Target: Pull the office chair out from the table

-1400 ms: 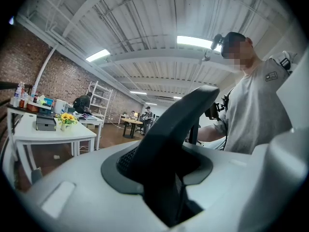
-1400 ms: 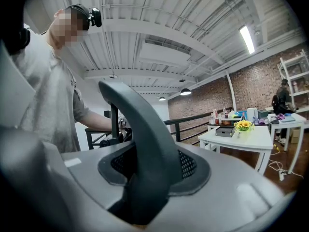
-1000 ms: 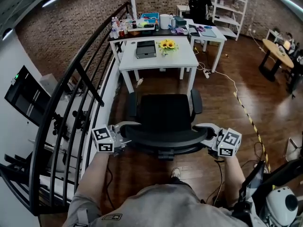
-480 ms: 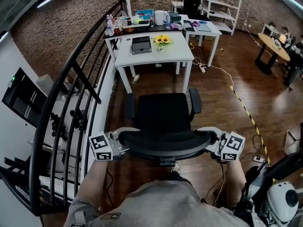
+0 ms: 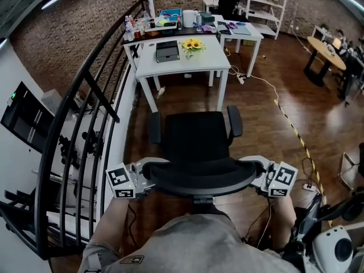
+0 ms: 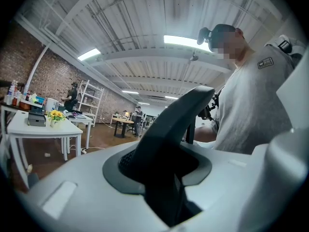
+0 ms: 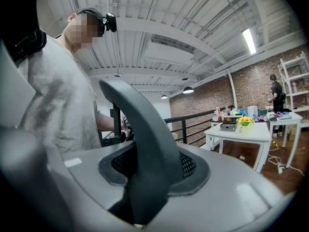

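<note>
The office chair (image 5: 198,138) is black (curved back, two armrests); left gripper (image 5: 154,174), jaws just closing tighter, and right gripper (image 5: 251,170) each clamp its backrest's ends.

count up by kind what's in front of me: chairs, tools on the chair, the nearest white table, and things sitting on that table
office chair: 1
tools: 2 (left tool, jaws just closed further on the chair's backrest; right tool, clamped on the backrest too)
white table: 1
sunflower bunch: 1
grey box: 1
total: 6
</note>
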Tool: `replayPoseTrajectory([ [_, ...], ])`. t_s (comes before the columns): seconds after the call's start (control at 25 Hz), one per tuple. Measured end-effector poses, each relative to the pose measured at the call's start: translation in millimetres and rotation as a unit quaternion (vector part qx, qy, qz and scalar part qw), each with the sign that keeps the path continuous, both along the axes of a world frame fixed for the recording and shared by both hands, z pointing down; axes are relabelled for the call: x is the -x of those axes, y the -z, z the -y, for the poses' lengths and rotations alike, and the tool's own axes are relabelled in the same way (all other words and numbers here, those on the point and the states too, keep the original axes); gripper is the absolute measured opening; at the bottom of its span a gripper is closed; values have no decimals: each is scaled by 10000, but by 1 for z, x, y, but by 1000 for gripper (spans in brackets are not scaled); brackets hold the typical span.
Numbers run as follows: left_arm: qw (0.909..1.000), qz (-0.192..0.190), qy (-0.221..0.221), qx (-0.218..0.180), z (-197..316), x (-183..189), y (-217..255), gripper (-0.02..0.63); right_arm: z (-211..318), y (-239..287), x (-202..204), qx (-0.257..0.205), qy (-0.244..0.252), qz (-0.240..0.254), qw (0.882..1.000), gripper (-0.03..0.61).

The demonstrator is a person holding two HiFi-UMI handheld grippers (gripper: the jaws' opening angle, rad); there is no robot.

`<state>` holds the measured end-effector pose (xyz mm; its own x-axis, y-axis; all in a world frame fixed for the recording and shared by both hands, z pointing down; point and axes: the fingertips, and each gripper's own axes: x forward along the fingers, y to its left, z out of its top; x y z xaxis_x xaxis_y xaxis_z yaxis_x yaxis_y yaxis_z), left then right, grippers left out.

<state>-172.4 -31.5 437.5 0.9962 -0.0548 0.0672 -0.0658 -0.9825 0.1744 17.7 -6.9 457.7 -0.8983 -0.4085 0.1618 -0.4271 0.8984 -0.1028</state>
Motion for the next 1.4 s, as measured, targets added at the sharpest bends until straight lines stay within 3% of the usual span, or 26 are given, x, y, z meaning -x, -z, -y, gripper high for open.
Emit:
replayPoseTrajectory([
  [0.72, 9998, -81, 54, -162, 1, 7, 5, 154, -2, 1, 7, -87, -240, -195, 9995, 181],
  [0.92, 9973, -311, 571, -335, 5, 16, 12, 251, -6, -4, 14, -161, -368, -640, 9971, 260],
  [1.04, 9934, -353, 989, -460, 8, 31, 12, 271, -6, -1, 10, -258, -603, -674, 9956, 268],
  [1.16, 9903, -385, 1256, -446, 5, 45, 8, 285, -4, 17, -5, -435, -1030, -405, 9929, 268],
  [1.4, 9792, -524, 1899, -478, -8, 67, 11, 318, -19, 29, -16, -519, -1217, -471, 9901, 276],
])
